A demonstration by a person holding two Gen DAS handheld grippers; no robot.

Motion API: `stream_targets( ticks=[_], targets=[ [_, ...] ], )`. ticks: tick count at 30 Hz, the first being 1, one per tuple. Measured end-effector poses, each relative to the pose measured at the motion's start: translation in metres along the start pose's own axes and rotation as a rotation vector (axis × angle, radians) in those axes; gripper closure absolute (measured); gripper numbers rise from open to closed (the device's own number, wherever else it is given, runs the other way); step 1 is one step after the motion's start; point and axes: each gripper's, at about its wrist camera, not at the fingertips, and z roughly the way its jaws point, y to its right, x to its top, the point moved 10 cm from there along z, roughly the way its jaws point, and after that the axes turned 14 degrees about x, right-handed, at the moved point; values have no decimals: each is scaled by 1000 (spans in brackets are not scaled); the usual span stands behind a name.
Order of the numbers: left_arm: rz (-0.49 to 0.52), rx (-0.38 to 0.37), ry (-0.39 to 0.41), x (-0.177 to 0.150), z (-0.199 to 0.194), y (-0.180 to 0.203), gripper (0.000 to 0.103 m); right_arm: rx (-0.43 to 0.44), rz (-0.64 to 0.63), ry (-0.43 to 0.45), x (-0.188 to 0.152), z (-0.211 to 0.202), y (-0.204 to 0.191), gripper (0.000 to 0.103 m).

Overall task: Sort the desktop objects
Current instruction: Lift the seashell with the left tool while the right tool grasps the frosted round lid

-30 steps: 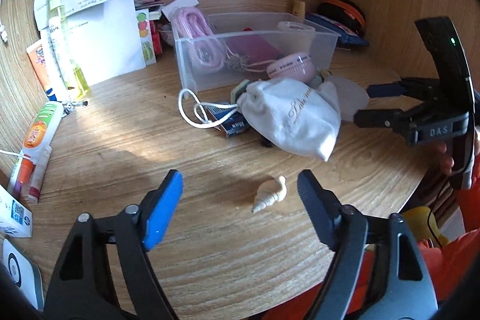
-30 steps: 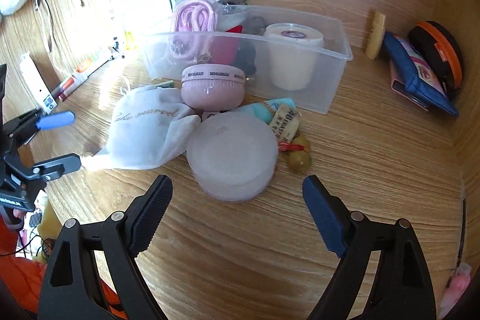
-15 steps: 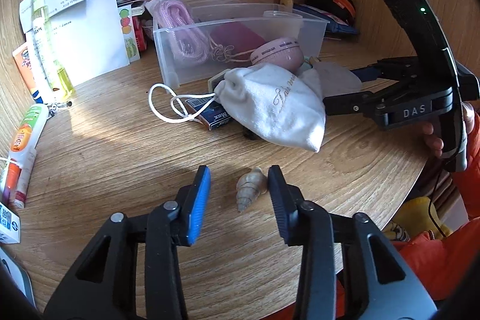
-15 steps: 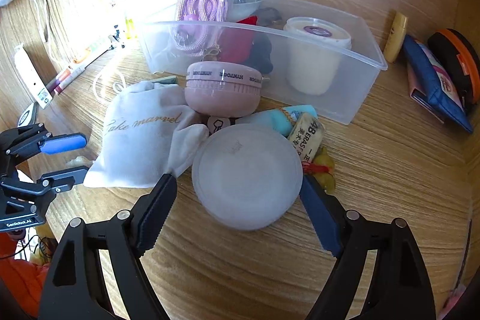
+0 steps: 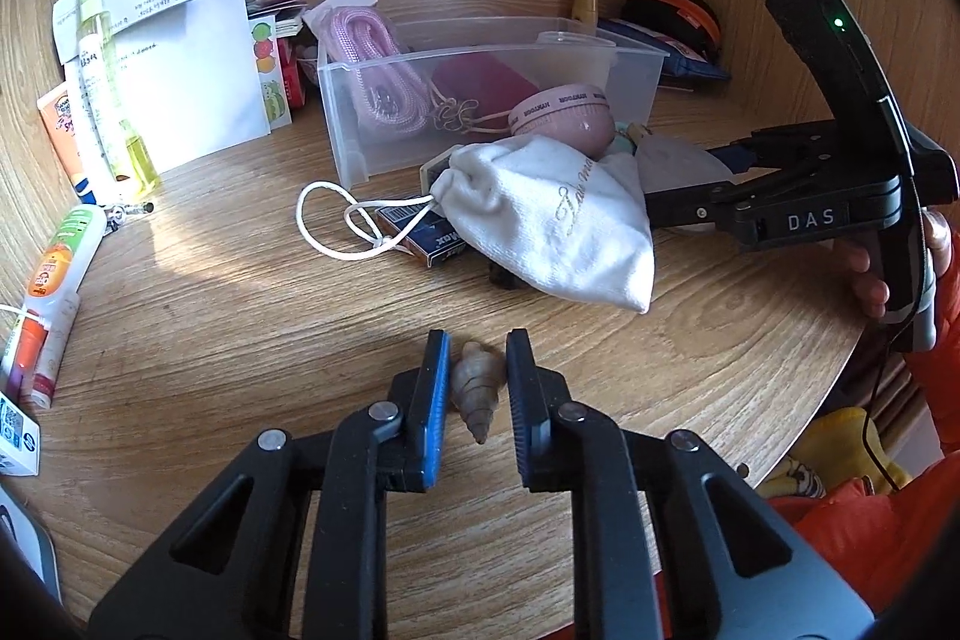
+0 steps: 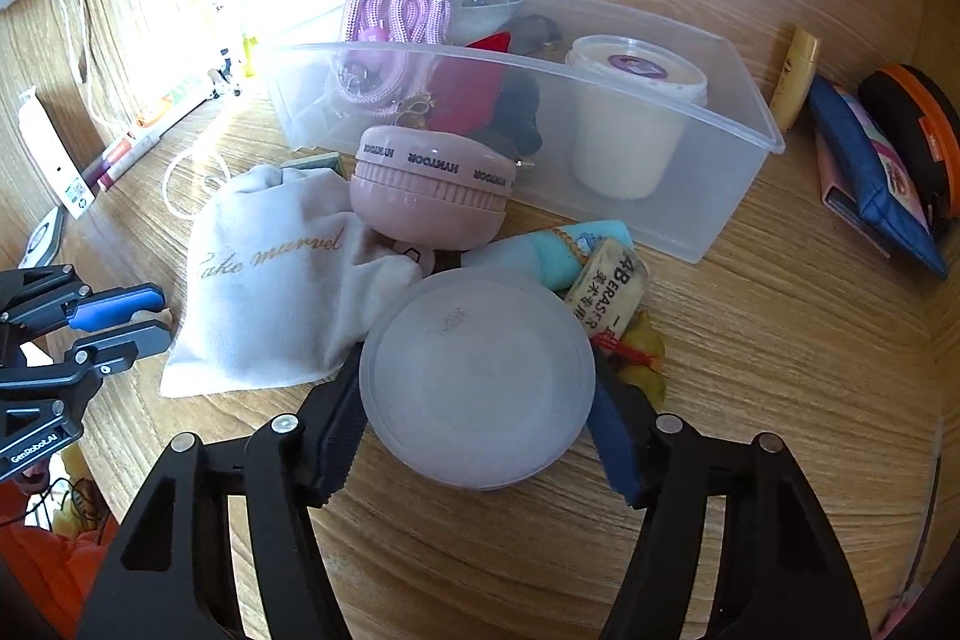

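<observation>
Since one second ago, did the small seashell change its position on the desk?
Yes. The seashell has turned: its pointed tip, which pointed left, now points toward the camera, away from the white pouch. It sits between the left gripper's pads.

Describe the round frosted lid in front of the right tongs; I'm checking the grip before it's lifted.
The round, frosted, translucent plastic lid lies flat on the wooden desk, slightly domed, with a faint mark near its centre. It overlaps the white drawstring pouch and the eraser behind it. The right tongs are closing around it, one finger at each side of its rim.
</observation>
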Motion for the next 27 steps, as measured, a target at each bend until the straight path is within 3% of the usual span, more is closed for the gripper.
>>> stream_targets(
  ticks=[13,27],
  targets=[
    [-49,9,-6,8,1,-7,85,5,19,49,-10,-25,2,40],
    [-91,23,90,48,-8,-19,85,15,8,148,17,-55,4,40]
  ],
)
